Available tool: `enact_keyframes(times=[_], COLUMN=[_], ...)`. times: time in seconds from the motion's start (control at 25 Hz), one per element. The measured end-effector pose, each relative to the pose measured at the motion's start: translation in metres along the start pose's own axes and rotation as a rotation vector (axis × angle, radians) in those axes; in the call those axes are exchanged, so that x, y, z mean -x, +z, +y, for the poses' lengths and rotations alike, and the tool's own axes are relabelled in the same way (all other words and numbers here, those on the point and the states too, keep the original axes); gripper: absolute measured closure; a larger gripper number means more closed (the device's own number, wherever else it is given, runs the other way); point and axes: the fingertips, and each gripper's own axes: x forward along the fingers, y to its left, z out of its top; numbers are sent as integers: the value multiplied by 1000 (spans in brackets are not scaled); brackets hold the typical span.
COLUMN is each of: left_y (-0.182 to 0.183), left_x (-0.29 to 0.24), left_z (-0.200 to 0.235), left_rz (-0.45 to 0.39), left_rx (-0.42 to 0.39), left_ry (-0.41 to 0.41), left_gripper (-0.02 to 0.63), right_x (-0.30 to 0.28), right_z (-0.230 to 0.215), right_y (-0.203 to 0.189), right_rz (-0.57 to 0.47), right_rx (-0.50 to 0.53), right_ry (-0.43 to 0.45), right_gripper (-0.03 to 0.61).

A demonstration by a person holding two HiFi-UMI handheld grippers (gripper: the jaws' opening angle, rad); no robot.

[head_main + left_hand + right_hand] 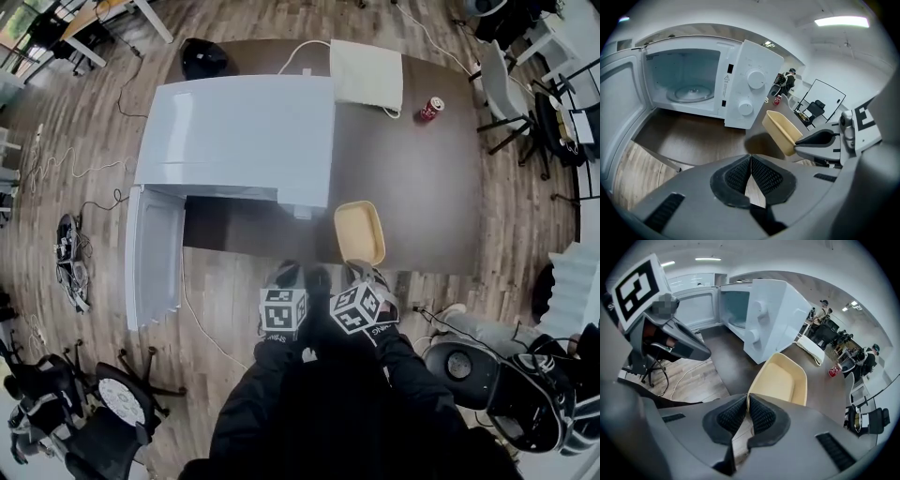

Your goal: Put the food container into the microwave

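Observation:
The pale yellow food container [359,232] sits empty near the front edge of the dark table [422,187]. My right gripper [361,272] is at its near rim, and in the right gripper view the pads [748,404] are closed on that thin rim [754,383]. The left gripper [286,275] hovers beside it just off the table's edge, shut with nothing between its pads [751,168]. The white microwave [239,136] stands at the left, with its door [155,253] swung wide and the glass turntable [691,92] visible inside.
A red can [431,108] and a white folded pad [366,73] lie at the table's far right. A black object [203,58] sits at the far left corner. A cable [202,323] runs over the wood floor, and office chairs [459,361] stand close by.

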Motion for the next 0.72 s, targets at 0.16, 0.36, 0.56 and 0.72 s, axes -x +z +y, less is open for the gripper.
enact_keyframes(times=[0.16,0.36,0.56,0.72], left_y=[-11,-23,-31,-36], left_x=[7,12,21,25], left_z=[12,24,36,46], left_rz=[3,-1,4,3], left_rx=[22,48,72,97], left_ry=[19,42,59,74], left_gripper=[580,580,580,580], right_x=[1,0,-1,-1], right_z=[21,38,55,74], right_y=[3,4,12,21], right_rz=[0,-5,-8,-13], right_rx=[29,64,89,119], right_ry=[25,52,83,126], right_gripper=[543,543,543,543])
